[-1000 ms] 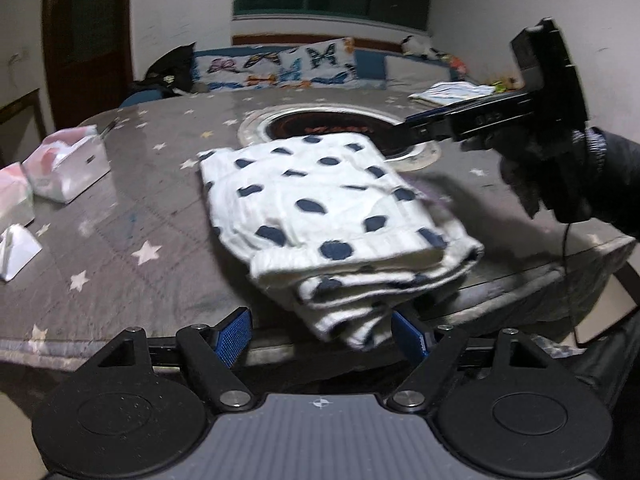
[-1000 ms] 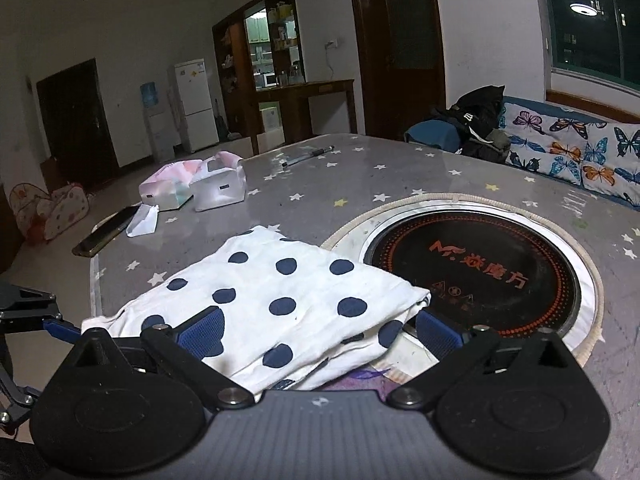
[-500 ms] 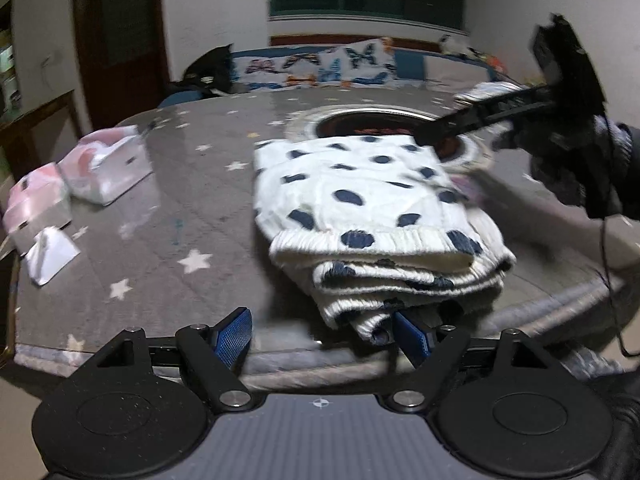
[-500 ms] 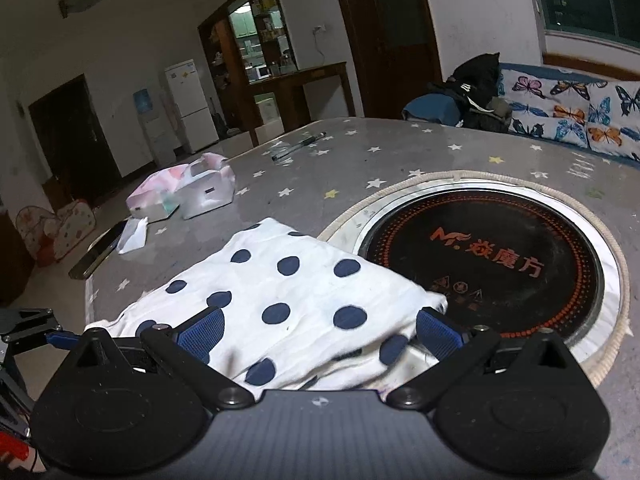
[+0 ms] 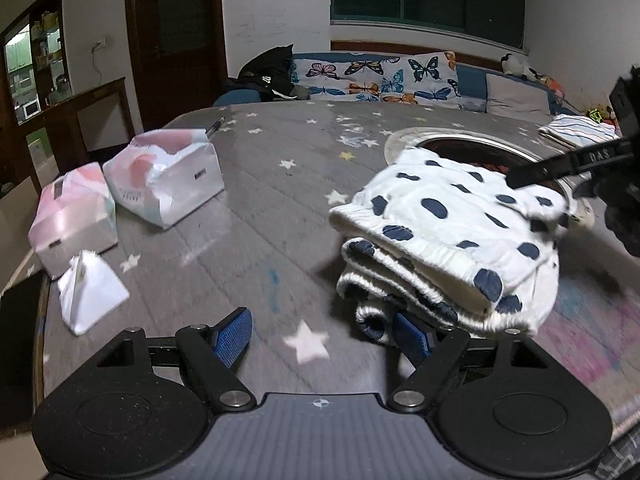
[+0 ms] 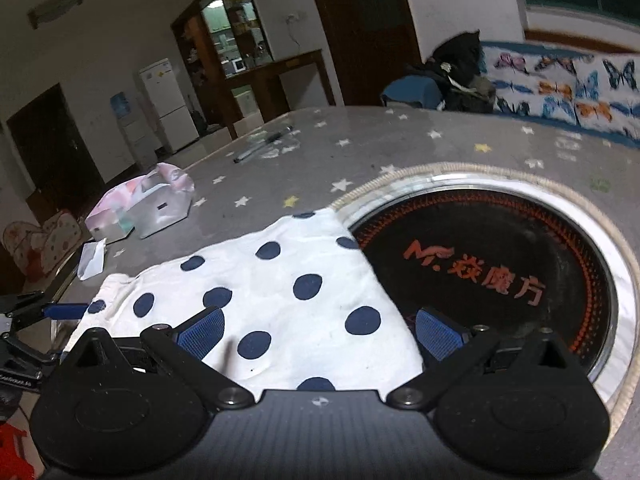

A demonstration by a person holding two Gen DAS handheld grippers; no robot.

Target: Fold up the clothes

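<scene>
A folded white garment with navy dots lies in a thick stack on the grey star-patterned table. In the right wrist view the garment partly overlaps the rim of the round black cooktop. My left gripper is open, its right finger at the near bottom edge of the stack. My right gripper is open over the garment, which lies between its fingers; it shows from the side in the left wrist view.
Two pink-and-white tissue packs and a small folded white paper lie on the table's left. A pen lies at the far side. A folded striped cloth sits far right. A butterfly-print sofa stands behind.
My left gripper has swung left and forward over the table, so the stack now sits at its right. My right gripper has lowered closer over the garment. Both stay open.
</scene>
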